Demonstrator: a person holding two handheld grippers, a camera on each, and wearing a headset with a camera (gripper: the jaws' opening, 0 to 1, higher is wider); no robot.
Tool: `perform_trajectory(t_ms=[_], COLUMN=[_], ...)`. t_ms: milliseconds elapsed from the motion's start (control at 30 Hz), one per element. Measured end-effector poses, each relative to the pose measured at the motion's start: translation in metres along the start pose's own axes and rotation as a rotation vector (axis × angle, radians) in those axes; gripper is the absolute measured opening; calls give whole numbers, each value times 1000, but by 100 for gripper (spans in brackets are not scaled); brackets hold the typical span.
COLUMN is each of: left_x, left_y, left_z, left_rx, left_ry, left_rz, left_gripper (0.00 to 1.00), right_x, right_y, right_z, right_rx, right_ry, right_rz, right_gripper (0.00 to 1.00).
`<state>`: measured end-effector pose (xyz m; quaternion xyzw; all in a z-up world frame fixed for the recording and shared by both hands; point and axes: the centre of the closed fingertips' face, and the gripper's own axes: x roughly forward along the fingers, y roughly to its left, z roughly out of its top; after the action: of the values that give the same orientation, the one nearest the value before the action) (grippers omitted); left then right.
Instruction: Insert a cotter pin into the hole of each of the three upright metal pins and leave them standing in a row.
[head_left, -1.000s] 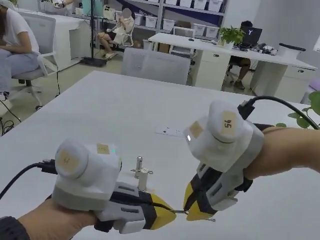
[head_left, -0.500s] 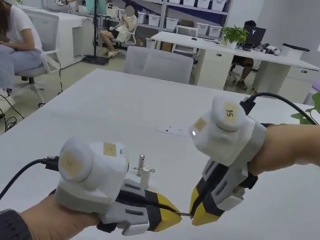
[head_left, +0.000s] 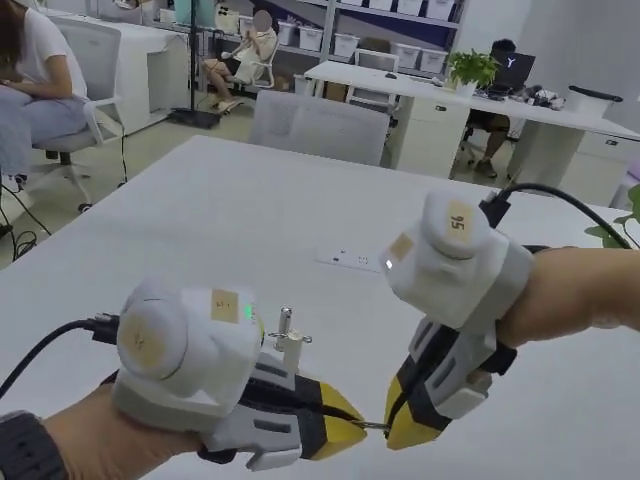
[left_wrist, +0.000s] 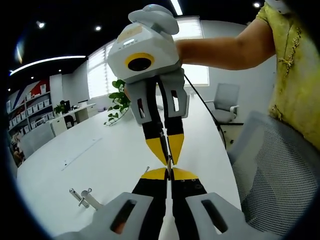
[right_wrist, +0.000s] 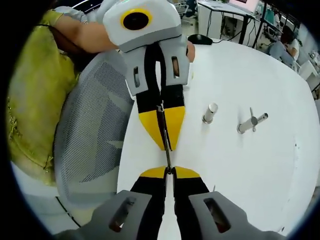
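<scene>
Roughly level, cotter pin (head_left: 372, 426) lengthwise between left hand-held gripper (head_left: 348, 430) and right hand-held gripper (head_left: 400, 432), both closed on it.

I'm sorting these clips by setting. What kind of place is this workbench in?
Most likely an open-plan office or lab workspace: wheeled office chairs stand by a long white desk, shelves at the back hold storage bins, and a potted plant sits beside a laptop.
</scene>
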<state>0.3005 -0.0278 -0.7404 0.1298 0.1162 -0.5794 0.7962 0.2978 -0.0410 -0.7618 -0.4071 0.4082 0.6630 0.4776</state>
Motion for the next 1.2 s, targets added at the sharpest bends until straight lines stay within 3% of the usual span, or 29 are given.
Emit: perform_trajectory(t_ms=[100, 233, 400, 633, 1200], left_x=[0, 0, -2, -4, -3], left_y=[3, 8, 13, 19, 19], left_z=[-1, -5, -4, -3, -5], left_rx=[4, -71, -126, -152, -167], left_ry=[0, 5, -22, -45, -42], left_rz=[13, 34, 51, 76, 70], left_gripper=[0, 0, 1, 1, 0], right_x=[-2, -5, -6, -7, -2], right_y=[-4, -12, -17, -22, -23], right_z=[1, 3, 5, 7, 5], right_rx=[2, -1, -14, 5, 21], right_ry=[4, 6, 7, -6, -2], right_rz=[-33, -109, -164, -204, -202], right_gripper=[4, 3, 3, 2, 2])
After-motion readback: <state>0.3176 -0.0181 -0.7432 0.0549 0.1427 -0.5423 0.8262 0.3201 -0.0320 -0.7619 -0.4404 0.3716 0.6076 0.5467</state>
